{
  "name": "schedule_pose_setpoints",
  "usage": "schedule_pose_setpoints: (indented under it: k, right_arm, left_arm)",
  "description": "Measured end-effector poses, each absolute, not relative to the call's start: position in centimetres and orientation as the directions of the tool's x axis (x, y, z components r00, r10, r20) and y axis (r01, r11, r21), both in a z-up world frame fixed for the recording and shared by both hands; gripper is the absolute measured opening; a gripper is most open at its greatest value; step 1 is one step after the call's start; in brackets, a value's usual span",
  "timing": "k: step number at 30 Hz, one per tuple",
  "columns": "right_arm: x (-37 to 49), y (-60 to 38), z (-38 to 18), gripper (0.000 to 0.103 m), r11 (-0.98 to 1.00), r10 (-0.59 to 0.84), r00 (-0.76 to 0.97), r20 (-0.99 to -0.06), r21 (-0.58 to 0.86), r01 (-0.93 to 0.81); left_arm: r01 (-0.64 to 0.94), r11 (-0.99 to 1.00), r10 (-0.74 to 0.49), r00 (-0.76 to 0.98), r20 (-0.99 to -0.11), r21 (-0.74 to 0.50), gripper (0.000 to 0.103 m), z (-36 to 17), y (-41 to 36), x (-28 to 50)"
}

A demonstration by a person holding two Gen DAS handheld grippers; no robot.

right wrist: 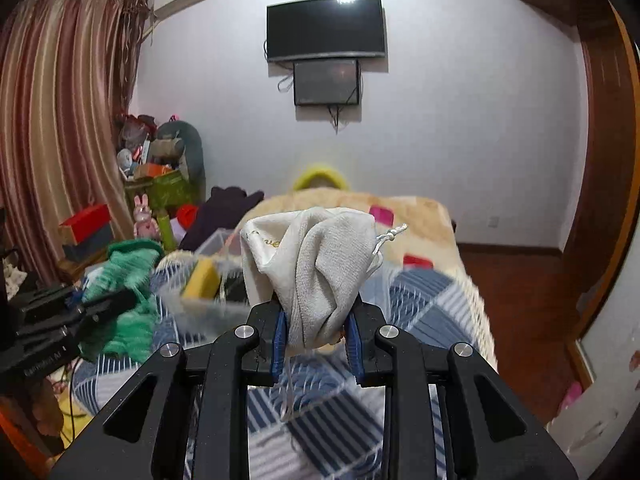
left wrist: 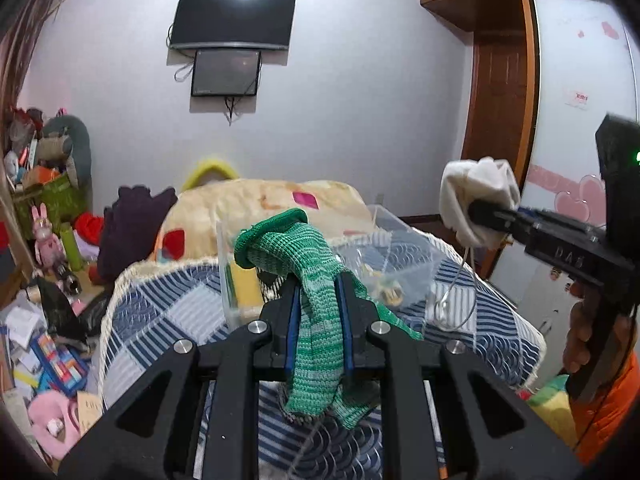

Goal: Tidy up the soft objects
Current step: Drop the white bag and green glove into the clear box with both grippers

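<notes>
My left gripper (left wrist: 319,300) is shut on a green knitted cloth (left wrist: 308,264) and holds it up above the bed; it also shows blurred in the right wrist view (right wrist: 128,300). My right gripper (right wrist: 316,316) is shut on a white drawstring pouch (right wrist: 316,256), held in the air; the pouch also shows in the left wrist view (left wrist: 476,200), to the right of and higher than the green cloth. A clear plastic box (left wrist: 280,264) with a yellow item inside sits on the bed behind the green cloth.
The bed has a blue and white patterned quilt (left wrist: 168,312) and a cream blanket (left wrist: 260,200). Cluttered toys and boxes (left wrist: 48,200) lie at the left. A wooden wardrobe (left wrist: 500,100) stands at the right. A TV (left wrist: 234,18) hangs on the far wall.
</notes>
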State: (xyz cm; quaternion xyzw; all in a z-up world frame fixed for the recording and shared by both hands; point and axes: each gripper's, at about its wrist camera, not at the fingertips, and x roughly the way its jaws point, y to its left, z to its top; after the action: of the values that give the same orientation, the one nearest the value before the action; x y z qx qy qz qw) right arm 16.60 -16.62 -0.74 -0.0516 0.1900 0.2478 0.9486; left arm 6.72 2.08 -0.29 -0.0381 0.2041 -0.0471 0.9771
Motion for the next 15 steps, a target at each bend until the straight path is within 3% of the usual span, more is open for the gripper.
schedule_pose_setpoints:
  k: [8, 15]
  right_arm:
    - [18.1, -15.3, 1.4, 0.023, 0.888, 0.423, 0.844, -0.329, -0.032, -0.458]
    - [19.6, -14.3, 0.0, 0.023, 0.895, 0.401, 0.844, -0.358, -0.046, -0.444]
  left_arm:
    - [0.065, 0.997, -0.072, 0.925, -0.374, -0.033, 0.017, 0.7, 1.7, 10.0]
    - [0.053, 0.998, -0.057, 0.911, -0.409, -0.02, 0.017, -0.5, 1.5, 12.8]
